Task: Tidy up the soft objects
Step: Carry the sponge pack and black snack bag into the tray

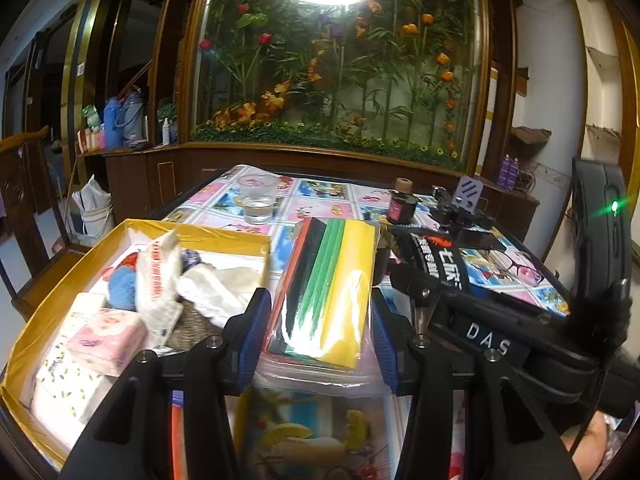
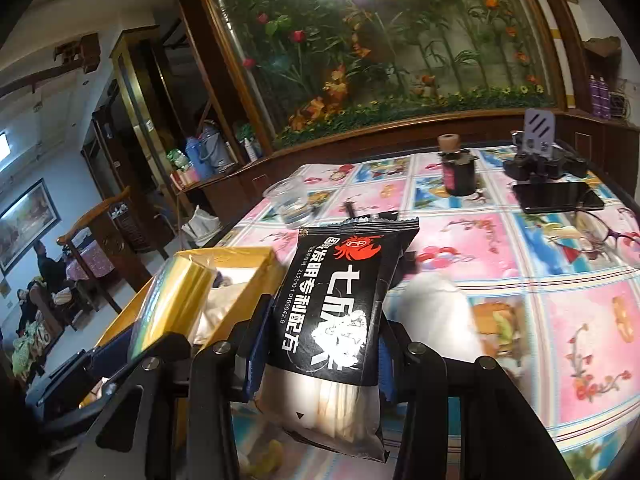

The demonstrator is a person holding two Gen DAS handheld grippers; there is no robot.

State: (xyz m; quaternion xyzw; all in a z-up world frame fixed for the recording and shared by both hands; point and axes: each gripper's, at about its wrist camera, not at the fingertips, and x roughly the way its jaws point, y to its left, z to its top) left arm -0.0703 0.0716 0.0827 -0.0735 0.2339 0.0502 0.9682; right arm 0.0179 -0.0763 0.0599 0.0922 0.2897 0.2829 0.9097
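- The job looks well under way but not finished: a yellow box (image 1: 36, 320) at the left edge of the desk (image 2: 520, 240) already holds a jumble of soft goods, while two more packs are held in the claws above the desk.
- Inside the box lie pink and white tissue packs (image 1: 106, 338), a ball of blue yarn (image 1: 122, 286), crumpled white bags (image 1: 158, 280) and a brownish knitted piece, loosely piled and not neatly arranged.
- The left claw (image 1: 320, 320) is closed part-way on a sponge pack (image 1: 328, 284), its blue pads pressing either long side. The pack sits just right of the box, apparently lifted off the desk.
- The sponge pack is a clear glossy wrapper around flat layers stacked on edge: orange, black, green and a thick yellow one.
- The right claw (image 2: 320, 340) is closed part-way on a black packet (image 2: 340, 300), held upright over the middle of the desk, just right of the box.
- The black packet carries a red crab logo and large white Chinese lettering; its clear lower part shows pale contents, and its top seam is crimped.
- Judging from this, both packs have yet to go into the box.
- A drinking glass (image 1: 256, 200), a small dark bottle (image 2: 458, 174), a phone (image 2: 556, 196) and eyeglasses (image 2: 608, 236) stand toward the far and right edges.
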